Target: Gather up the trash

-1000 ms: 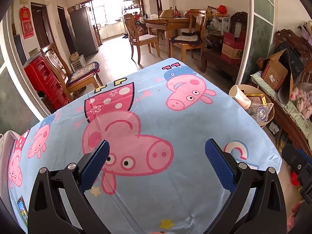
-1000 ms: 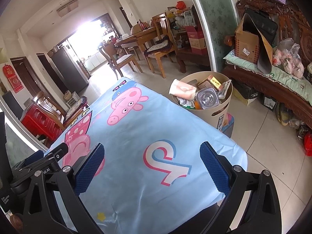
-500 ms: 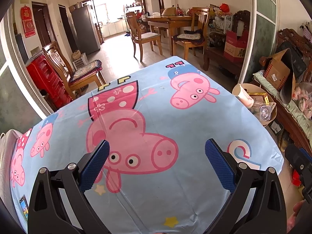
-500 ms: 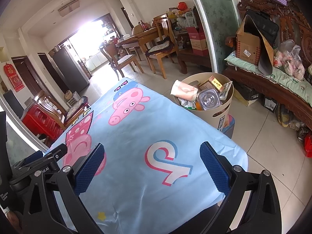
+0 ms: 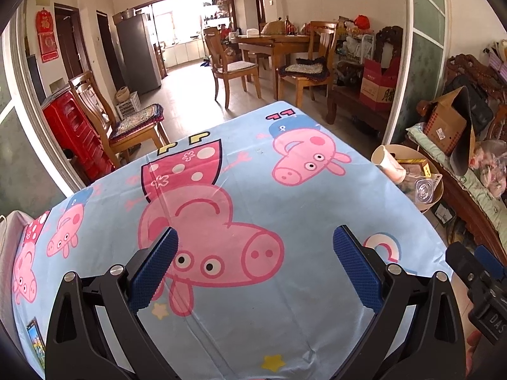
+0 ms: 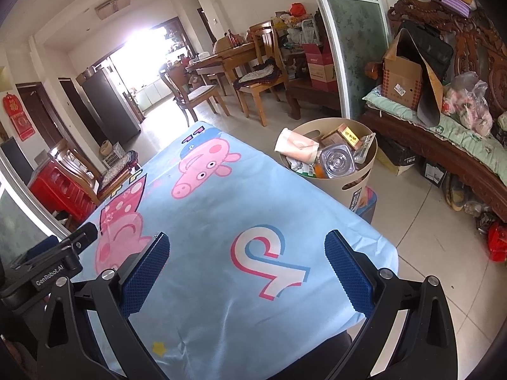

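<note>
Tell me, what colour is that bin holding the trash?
Beige bin; clearest in the right wrist view.

A round beige trash bin [image 6: 364, 171] stands on the floor in the upper right of the right wrist view, just beside the tabletop's far corner. It is heaped with trash: a tilted paper cup [image 6: 296, 145], a clear plastic container [image 6: 337, 160], and a yellow-labelled box [image 6: 348, 134].

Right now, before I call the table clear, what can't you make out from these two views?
- Bin bottom: hidden under piled trash, right view.
- Bin's near side: blocked by the table edge, left view.
- Floor beside the table: hidden by cloth.
- Table's near edge: covered by both grippers.
</note>
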Demonstrator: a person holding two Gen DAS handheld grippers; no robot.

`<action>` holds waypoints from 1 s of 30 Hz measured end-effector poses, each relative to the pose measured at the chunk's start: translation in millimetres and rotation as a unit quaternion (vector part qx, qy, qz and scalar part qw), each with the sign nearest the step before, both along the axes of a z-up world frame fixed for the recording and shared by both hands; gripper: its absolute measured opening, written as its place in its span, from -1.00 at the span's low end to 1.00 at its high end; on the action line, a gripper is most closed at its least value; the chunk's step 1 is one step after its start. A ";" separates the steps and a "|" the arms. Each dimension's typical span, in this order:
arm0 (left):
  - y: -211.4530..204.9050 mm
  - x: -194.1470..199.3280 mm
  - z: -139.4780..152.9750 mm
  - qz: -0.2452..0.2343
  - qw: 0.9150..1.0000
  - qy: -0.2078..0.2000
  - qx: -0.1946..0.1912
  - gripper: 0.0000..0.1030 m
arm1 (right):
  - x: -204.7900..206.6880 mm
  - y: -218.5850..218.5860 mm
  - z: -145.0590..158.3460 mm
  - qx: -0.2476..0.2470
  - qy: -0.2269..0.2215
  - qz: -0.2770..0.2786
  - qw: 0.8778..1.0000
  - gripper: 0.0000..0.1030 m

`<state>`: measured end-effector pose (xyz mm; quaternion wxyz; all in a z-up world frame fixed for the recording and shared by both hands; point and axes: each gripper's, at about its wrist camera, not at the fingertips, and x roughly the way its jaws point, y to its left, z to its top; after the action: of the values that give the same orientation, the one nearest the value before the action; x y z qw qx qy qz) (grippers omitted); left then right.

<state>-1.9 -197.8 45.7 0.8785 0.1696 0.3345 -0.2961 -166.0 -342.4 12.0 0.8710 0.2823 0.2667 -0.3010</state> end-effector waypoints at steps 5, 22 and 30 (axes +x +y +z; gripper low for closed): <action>-0.4 -3.6 0.9 -0.010 1.000 -0.010 -0.009 0.88 | -3.6 -2.5 4.6 -0.013 0.001 -0.009 1.000 0.84; -1.1 -0.9 5.0 -0.003 1.000 -0.004 -0.010 0.88 | -4.7 -4.0 8.9 -0.016 -0.003 -0.007 1.000 0.84; -2.6 -3.1 5.3 -0.003 1.000 -0.004 -0.002 0.88 | -4.4 -3.8 8.9 -0.016 -0.002 -0.006 1.000 0.84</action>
<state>-5.0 -200.4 51.0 0.8790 0.1699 0.3301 -0.2991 -170.4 -346.2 20.9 0.8741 0.2707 0.2581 -0.3100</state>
